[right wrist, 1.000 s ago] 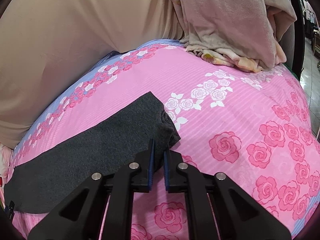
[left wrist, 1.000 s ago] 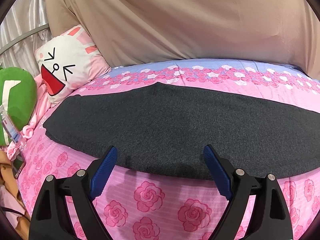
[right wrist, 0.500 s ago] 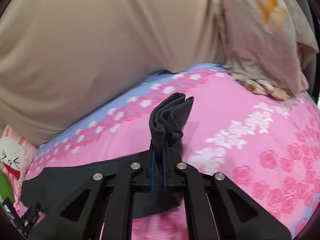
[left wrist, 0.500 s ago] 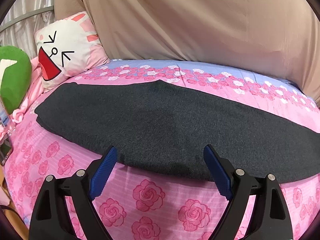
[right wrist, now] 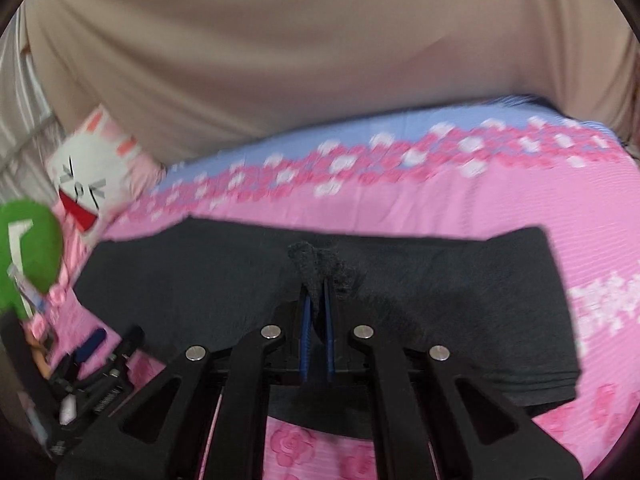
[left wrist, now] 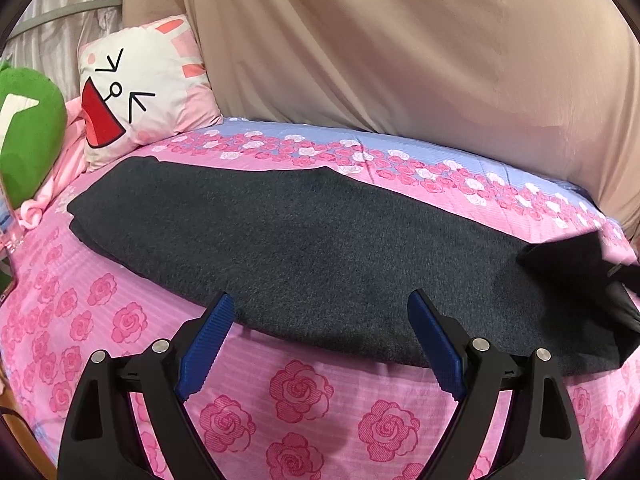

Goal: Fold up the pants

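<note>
While our left gripper (left wrist: 320,344) hangs spread over the bed (left wrist: 300,392), our right gripper (right wrist: 316,300) pinches a bunched end of the dark pants (left wrist: 304,252), which stretch from nine to three o'clock.

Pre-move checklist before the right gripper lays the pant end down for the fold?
1. Right gripper shut on pants hem: ok, dark fabric bunched between the pads.
2. Left gripper clear of cloth: ok, open, empty, at the near edge.
3. Lower layer flat on the bedspread: ok, no big wrinkles seen.
4. Landing zone toward the pillow free: ok, nothing on the pants.
5. Hem edges aligned in the grip: cannot tell, bunched and blurred.
6. Fold crease straight: cannot tell, hidden behind the right gripper.
</note>
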`<state>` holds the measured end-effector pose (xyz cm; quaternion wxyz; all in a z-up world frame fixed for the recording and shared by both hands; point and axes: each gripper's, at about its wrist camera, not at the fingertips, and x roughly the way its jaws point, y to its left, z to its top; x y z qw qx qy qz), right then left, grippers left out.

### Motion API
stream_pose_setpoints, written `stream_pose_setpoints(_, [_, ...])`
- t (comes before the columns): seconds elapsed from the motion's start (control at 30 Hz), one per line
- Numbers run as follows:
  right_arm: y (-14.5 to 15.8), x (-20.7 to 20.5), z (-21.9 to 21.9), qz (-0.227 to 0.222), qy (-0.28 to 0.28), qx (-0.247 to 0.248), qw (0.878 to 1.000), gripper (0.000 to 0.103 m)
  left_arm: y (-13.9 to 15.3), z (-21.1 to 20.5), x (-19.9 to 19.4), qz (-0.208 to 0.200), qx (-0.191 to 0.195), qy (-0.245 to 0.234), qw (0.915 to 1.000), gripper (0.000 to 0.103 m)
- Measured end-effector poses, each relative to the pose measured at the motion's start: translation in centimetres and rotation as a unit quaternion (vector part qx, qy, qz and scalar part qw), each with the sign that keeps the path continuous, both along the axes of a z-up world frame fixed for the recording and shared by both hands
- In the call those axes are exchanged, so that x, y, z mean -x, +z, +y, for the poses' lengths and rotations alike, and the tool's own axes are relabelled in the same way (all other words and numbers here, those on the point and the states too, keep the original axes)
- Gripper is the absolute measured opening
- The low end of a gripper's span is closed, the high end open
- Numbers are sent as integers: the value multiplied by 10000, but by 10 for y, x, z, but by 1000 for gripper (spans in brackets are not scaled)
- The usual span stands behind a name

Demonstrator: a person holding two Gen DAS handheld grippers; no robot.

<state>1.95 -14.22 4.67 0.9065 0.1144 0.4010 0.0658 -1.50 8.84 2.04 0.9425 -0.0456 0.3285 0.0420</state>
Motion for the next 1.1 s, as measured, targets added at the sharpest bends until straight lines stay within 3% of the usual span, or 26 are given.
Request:
stream_pose_setpoints(0.1, [-30,-10,11,366,95,260,9989,5,0,2,1,-2,65,8,10000,86])
stream_pose_setpoints(0.23, [-29,-7,9,387,157,182,9990,5,0,6,2,-32,186,13,9998,86])
stream_pose_setpoints(0.3, [-19,-7,5,338,142,64,9993,5,0,7,1,-8,221,-10,9998,86])
stream_pose_setpoints(0.4, [22,1,1,-229,47,-183,9996,5,-1,7,1,-6,256,-31,9997,86])
stream_pose_setpoints(0.5, [45,1,20,-410,418,-348,9977,5,-1,7,1,6,271,-39,9996,86])
stream_pose_setpoints(0.57, [26,-8,40,-85,714,-125,9973,13,-1,7,0,17,280,-36,9996,86])
stream_pose_setpoints(0.6, [11,-11,45,141,737,51,9972,21,-1,8,0,19,290,-17,9996,86])
stream_pose_setpoints(0.63, [-2,-8,42,285,584,111,9978,22,-1,10,0,18,325,15,9995,86])
stream_pose_setpoints(0.7, [1,9,23,139,365,-249,9989,23,-1,15,1,9,446,83,9990,86])
stream_pose_setpoints(0.73, [8,19,12,-6,180,-326,9993,29,-2,19,2,3,538,115,9985,86])
stream_pose_setpoints(0.83, [22,68,-49,-537,-676,-290,9958,59,-4,27,0,50,778,145,9969,86])
stream_pose_setpoints(0.97, [5,102,-120,-113,-1353,-444,9898,59,-5,21,-3,112,705,-9,9974,86])
stream_pose_setpoints(1.1, [-23,96,-146,294,-1369,-1055,9845,59,-4,11,-3,114,515,-185,9984,86])
